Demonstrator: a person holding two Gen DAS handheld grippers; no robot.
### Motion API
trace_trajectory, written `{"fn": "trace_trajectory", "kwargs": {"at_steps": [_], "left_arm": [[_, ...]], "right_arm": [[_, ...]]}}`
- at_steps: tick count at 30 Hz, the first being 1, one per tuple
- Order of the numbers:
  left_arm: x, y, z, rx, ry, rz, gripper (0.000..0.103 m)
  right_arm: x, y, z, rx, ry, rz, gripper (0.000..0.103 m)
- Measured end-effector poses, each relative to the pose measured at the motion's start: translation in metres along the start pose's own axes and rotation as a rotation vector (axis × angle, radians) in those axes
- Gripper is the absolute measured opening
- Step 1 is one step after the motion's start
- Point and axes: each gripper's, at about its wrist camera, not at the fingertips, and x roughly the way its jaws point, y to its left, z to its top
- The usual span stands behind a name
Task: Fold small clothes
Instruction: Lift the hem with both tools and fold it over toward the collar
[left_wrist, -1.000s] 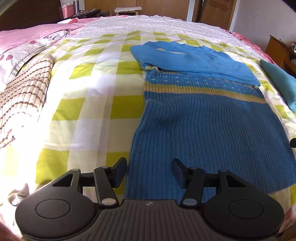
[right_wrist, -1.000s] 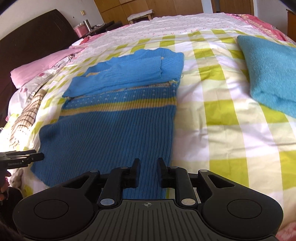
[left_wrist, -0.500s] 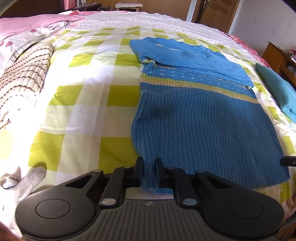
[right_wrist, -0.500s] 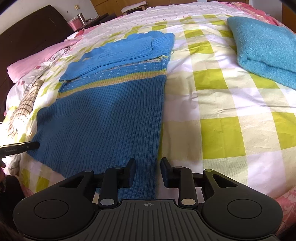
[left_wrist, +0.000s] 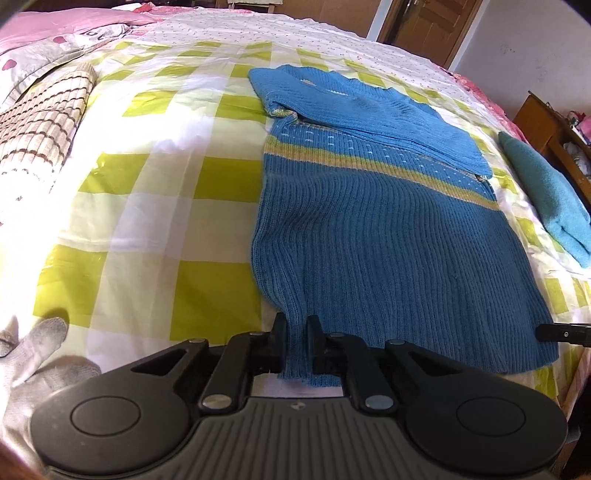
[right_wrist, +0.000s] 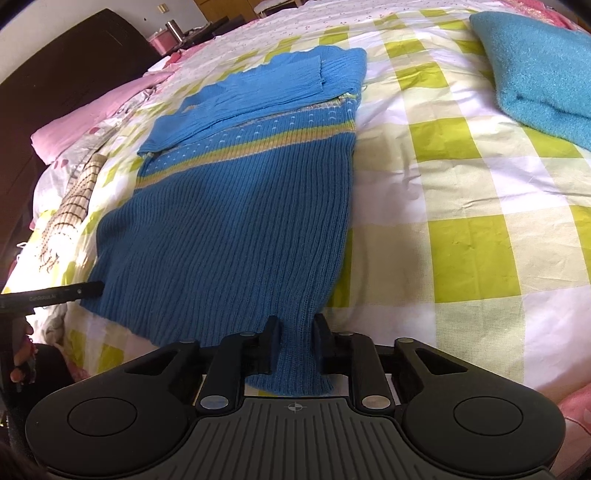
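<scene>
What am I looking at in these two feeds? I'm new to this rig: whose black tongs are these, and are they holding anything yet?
There is no robot arm here. A person holds one set of tongs in each hand, and a fisheye camera on each looks forward along its two fingers, so the black shape at the bottom of each picture is the tool itself.

The left-hand picture shows the left tongs, shut on the near left corner of the blue knitted sweater. The right-hand picture shows the right tongs, with the near right corner of the hem between their fingers; they are narrowed around it and appear to grip it.

The sweater lies flat on a bed with a green-checked cover, sleeves folded across its chest. A teal folded towel lies to its right, apart from it. Each tool's tip also peeks into the other's picture.
</scene>
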Motion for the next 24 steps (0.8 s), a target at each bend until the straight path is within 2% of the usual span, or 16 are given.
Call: {"fn": "trace_trajectory", "kwargs": {"at_steps": [4, 8, 12, 17, 24], "left_arm": [[-0.013, 0.004, 0.004, -0.054, -0.054, -0.084, 0.014], [-0.023, 0.009, 0.018, -0.124, -0.117, -0.16, 0.013], [-0.03, 0.009, 0.037, -0.148, -0.177, -0.217, 0.013], [-0.03, 0.006, 0.058, -0.156, -0.24, -0.244, 0.013], [-0.022, 0.004, 0.076, -0.176, -0.283, -0.262, 0.013]], "right_arm": [[-0.008, -0.004, 0.004, 0.069, -0.031, 0.073, 0.01], [-0.022, -0.009, 0.012, 0.148, -0.102, 0.171, 0.009], [-0.032, -0.011, 0.027, 0.197, -0.181, 0.241, 0.009], [-0.037, -0.01, 0.049, 0.207, -0.256, 0.281, 0.008], [-0.033, -0.019, 0.067, 0.248, -0.312, 0.309, 0.008]]}}
